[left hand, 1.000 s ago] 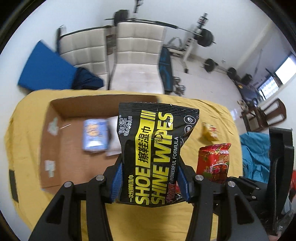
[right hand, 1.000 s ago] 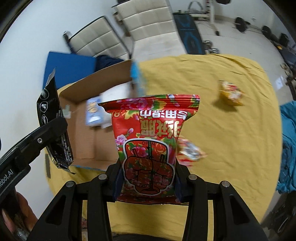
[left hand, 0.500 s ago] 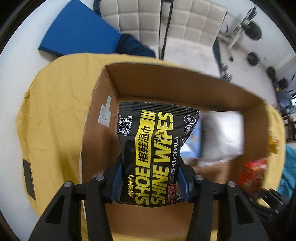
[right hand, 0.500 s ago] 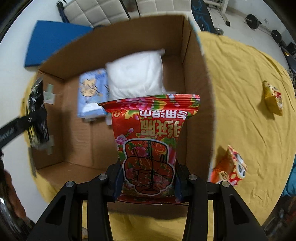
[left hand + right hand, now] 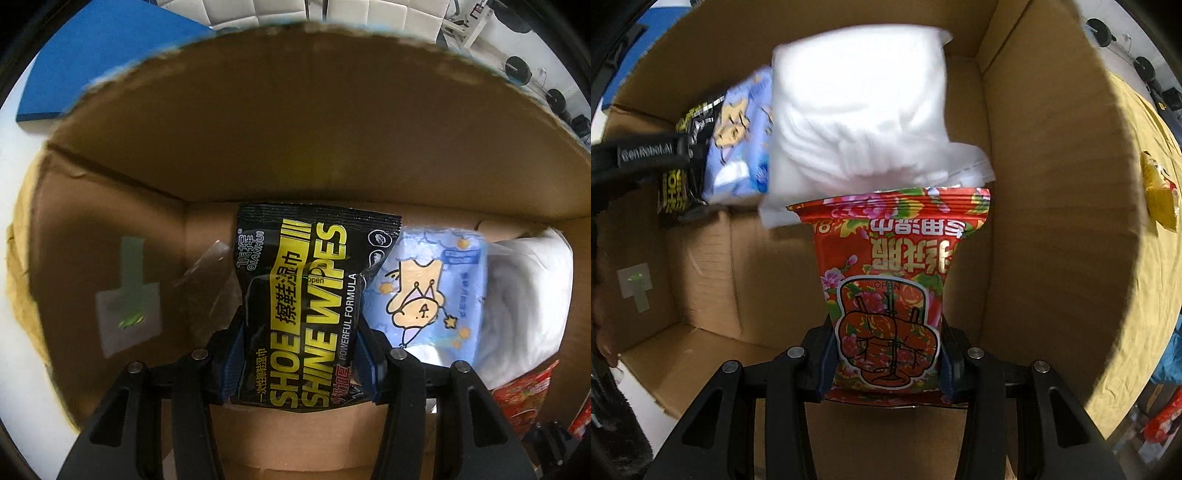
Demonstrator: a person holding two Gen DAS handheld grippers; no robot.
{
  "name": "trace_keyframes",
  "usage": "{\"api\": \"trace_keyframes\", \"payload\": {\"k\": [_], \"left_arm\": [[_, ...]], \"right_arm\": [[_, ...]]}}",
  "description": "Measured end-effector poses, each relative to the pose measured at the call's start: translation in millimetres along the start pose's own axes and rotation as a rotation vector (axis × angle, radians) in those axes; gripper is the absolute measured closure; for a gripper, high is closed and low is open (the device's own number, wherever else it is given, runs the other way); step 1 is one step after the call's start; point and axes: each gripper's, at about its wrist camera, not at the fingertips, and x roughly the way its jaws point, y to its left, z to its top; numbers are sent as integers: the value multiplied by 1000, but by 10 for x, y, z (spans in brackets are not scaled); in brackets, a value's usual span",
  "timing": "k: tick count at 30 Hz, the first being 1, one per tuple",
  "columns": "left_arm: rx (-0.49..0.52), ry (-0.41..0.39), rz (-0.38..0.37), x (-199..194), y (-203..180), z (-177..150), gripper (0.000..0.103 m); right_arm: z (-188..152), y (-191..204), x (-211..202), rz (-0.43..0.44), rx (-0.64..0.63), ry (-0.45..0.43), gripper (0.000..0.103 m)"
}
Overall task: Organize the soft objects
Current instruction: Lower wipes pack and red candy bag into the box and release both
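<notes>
My left gripper [image 5: 299, 363] is shut on a black and yellow shoe wipes pack [image 5: 310, 295], held low inside the cardboard box [image 5: 295, 122] near its far wall. My right gripper [image 5: 886, 363] is shut on a red flowered wipes pack [image 5: 892, 280], also down inside the box [image 5: 1034, 184] by its right wall. On the box floor lie a light blue cartoon tissue pack [image 5: 432, 291] and a white soft bundle [image 5: 860, 99]. The left gripper with its black pack [image 5: 679, 184] shows at the left of the right wrist view.
The box stands on a yellow cloth [image 5: 1145, 295]. A yellow snack pack [image 5: 1160, 192] lies on the cloth right of the box. A blue mat [image 5: 96, 55] and pale cushioned chairs [image 5: 280, 11] are beyond the box.
Both grippers have sunk from above the yellow cloth into the box, each still holding its pack. The box walls now fill both views.
</notes>
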Motion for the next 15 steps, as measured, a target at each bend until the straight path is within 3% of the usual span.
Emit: {"api": "trace_keyframes", "payload": {"k": [11,15], "left_arm": [[-28,38,-82,82,373,112,50],[-41,39,-104,2,472,91,50]], "right_arm": [[16,-112,143,4,15,24,53],[-14,-99,73,-1,-2,3,46]]}}
